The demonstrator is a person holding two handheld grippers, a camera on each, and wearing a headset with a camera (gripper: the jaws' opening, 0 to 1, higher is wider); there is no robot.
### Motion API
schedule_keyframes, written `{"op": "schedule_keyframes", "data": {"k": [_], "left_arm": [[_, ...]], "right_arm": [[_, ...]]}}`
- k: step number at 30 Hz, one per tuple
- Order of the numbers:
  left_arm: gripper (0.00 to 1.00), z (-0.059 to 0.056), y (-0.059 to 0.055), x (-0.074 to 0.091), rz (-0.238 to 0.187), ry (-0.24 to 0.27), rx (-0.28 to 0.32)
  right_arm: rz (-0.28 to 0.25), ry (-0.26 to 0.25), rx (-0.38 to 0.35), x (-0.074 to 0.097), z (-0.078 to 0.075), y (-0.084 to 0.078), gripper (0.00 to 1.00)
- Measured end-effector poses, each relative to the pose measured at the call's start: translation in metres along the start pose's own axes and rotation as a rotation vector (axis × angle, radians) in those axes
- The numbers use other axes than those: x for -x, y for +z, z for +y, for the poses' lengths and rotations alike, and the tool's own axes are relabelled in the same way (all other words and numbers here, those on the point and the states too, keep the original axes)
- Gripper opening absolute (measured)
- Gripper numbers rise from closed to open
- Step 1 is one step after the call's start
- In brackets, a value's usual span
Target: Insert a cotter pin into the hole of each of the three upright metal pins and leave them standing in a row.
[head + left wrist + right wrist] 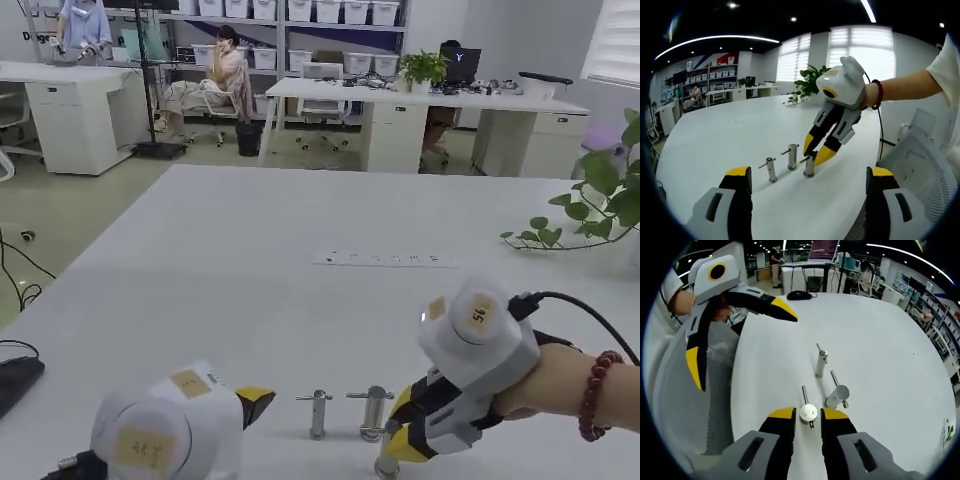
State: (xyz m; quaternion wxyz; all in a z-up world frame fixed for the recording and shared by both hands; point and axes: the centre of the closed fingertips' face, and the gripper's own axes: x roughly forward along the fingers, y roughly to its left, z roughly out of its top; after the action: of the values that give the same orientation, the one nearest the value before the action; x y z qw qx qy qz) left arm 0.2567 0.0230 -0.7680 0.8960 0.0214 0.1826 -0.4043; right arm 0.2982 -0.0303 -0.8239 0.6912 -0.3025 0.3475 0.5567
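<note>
Three upright metal pins stand on the white table [250,260], each with a cotter pin through its head. The far pin [318,412] [771,169] [820,362] and the middle pin [372,410] [792,156] [837,396] stand free. My right gripper [398,432] [817,150] [808,415] is shut on the head of the nearest pin [388,458] [809,167] [808,412], which rests on the table a little out of line with the others. My left gripper [810,172] [252,402] [740,335] stands wide open with nothing in it, drawn back from the pins.
The table's near edge lies just behind the pins. A power strip [383,260] is set into the table's middle, a leafy plant [600,200] trails at the right and a black device [15,380] sits at the left edge. People work at desks far behind.
</note>
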Motion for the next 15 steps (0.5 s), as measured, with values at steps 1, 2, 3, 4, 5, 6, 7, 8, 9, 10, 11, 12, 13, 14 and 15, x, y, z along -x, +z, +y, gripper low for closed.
{"op": "schedule_keyframes", "data": {"k": [1, 2, 3, 4, 5, 6, 7, 8, 9, 10, 11, 12, 13, 14, 15], "left_arm": [[0.95, 0.0005, 0.0002, 0.0001, -0.002, 0.001, 0.003], [0.95, 0.0008, 0.0003, 0.0001, -0.002, 0.002, 0.003], [0.94, 0.0010, 0.0003, 0.0002, -0.002, 0.003, 0.004], [0.94, 0.0012, 0.0003, 0.0002, -0.002, 0.004, 0.004], [0.94, 0.0014, 0.0005, 0.0003, -0.002, 0.005, 0.005], [0.94, 0.0014, 0.0006, 0.0004, -0.003, 0.004, 0.006], [0.94, 0.0015, 0.0008, 0.0005, -0.004, 0.004, 0.007], [0.94, 0.0016, 0.0010, 0.0005, -0.005, 0.004, 0.008], [0.94, 0.0016, 0.0011, 0.0005, -0.005, 0.004, 0.008], [0.94, 0.0017, 0.0009, 0.0006, -0.004, 0.004, 0.009], [0.94, 0.0017, 0.0008, 0.0006, -0.003, 0.005, 0.009], [0.94, 0.0019, 0.0007, 0.0006, -0.002, 0.004, 0.008], [0.94, 0.0021, 0.0006, 0.0005, -0.002, 0.004, 0.009], [0.94, 0.0022, 0.0005, 0.0005, -0.002, 0.004, 0.010], [0.94, 0.0023, 0.0005, 0.0005, -0.002, 0.004, 0.010]], "right_arm": [[0.000, 0.000, 0.005, -0.0004, 0.0000, -0.0003, 0.20], [0.001, -0.001, 0.009, -0.0007, -0.0001, -0.0006, 0.19], [0.004, -0.001, 0.015, -0.0011, -0.0001, -0.0011, 0.18], [0.003, -0.001, 0.019, -0.0014, -0.0001, -0.0011, 0.16], [-0.003, 0.003, 0.020, -0.0017, 0.0003, -0.0001, 0.16], [-0.004, 0.000, 0.013, -0.0019, -0.0002, -0.0001, 0.16], [-0.006, 0.000, 0.013, -0.0020, -0.0002, 0.0000, 0.16], [-0.008, 0.001, 0.009, -0.0018, -0.0003, 0.0001, 0.16], [-0.010, 0.002, 0.003, -0.0017, 0.0000, 0.0002, 0.15], [-0.012, 0.002, 0.003, -0.0014, 0.0002, 0.0004, 0.15], [-0.016, 0.004, 0.004, -0.0014, 0.0006, 0.0006, 0.15], [-0.019, 0.005, 0.004, -0.0014, 0.0007, 0.0007, 0.15], [-0.023, 0.006, 0.000, -0.0014, 0.0007, 0.0009, 0.14], [-0.024, 0.006, -0.006, -0.0014, 0.0006, 0.0008, 0.14], [-0.026, 0.007, -0.011, -0.0013, 0.0001, 0.0008, 0.14]]}}
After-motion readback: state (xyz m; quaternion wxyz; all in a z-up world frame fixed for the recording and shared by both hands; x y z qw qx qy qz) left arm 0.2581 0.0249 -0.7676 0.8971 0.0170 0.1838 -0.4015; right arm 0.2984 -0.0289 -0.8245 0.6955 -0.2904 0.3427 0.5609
